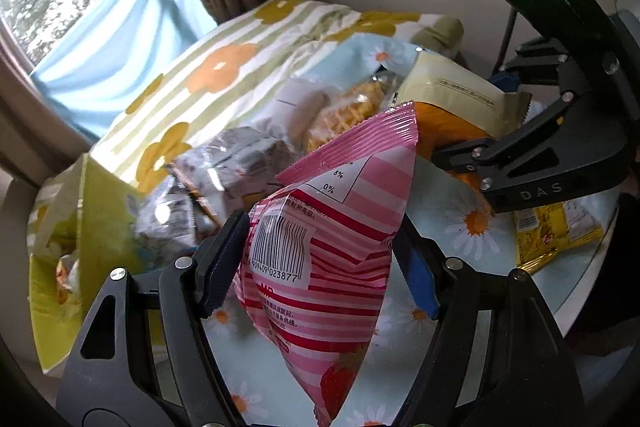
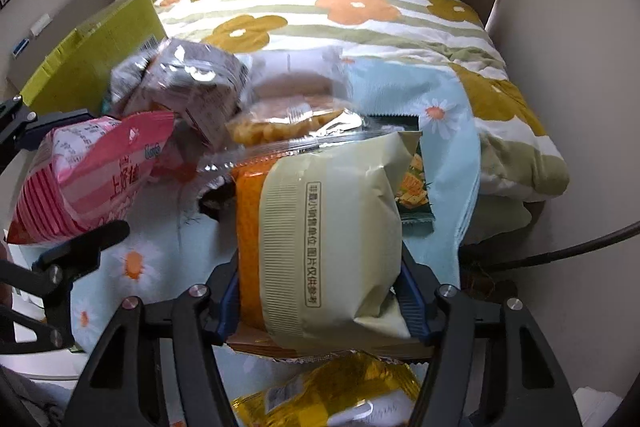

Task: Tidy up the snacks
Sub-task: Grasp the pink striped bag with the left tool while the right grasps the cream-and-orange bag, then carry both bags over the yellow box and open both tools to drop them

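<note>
Through the left wrist view we see our left gripper clamped on a puffy pink-and-white striped snack bag, its pads pressing both sides, the barcode label facing us and a strawberry printed near the bottom corner. The bag hangs above the pale blue daisy-print tablecloth, clear of the pile. Only this view shows the open yellow-green cardboard box at the left with something orange inside, and a window with trees behind.

The right wrist view alone shows our right gripper closed around a cream-and-orange plastic snack packet, both blue pads against its sides; the packet is crinkled, with a ribbed seal and a line of printed characters. It lies at the front of the snack heap on the tablecloth, and a shiny yellow foil bag lies just below it. The floral striped quilt sits behind.
</note>
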`<state>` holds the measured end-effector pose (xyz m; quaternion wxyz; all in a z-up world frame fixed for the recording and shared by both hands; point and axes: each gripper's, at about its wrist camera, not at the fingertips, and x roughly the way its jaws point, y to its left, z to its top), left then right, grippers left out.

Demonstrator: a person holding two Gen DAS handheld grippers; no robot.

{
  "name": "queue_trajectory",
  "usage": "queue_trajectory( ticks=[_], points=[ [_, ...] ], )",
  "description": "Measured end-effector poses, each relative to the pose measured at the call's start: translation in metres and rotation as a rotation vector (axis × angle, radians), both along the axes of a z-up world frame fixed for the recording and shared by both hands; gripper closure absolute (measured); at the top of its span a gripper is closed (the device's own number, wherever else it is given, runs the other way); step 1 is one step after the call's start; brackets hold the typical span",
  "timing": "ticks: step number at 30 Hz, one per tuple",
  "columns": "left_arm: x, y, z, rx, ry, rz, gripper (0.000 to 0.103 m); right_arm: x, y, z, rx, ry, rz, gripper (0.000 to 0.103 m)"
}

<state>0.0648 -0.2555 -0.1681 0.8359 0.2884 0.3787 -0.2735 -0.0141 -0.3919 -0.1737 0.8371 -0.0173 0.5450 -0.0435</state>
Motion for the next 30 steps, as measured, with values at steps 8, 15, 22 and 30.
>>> queue_trajectory(
  ticks=[8, 15, 22, 30],
  points=[
    [-0.018, 0.019, 0.045, -0.045, -0.071, 0.052, 0.034, -0.016, 0.015, 0.048, 0.012, -0.056, 0.017, 0.043],
    [-0.020, 0.046, 0.090, -0.126, -0.106, 0.135, 0.034, -0.012, 0.037, 0.097, 0.023, -0.109, 0.069, 0.043],
    [0.011, 0.096, 0.127, -0.186, -0.155, 0.224, 0.034, 0.018, 0.077, 0.132, -0.002, -0.165, 0.133, 0.043],
    [0.062, 0.178, 0.150, -0.201, -0.190, 0.310, 0.034, 0.081, 0.144, 0.145, 0.033, -0.210, 0.167, 0.043]
  ],
)
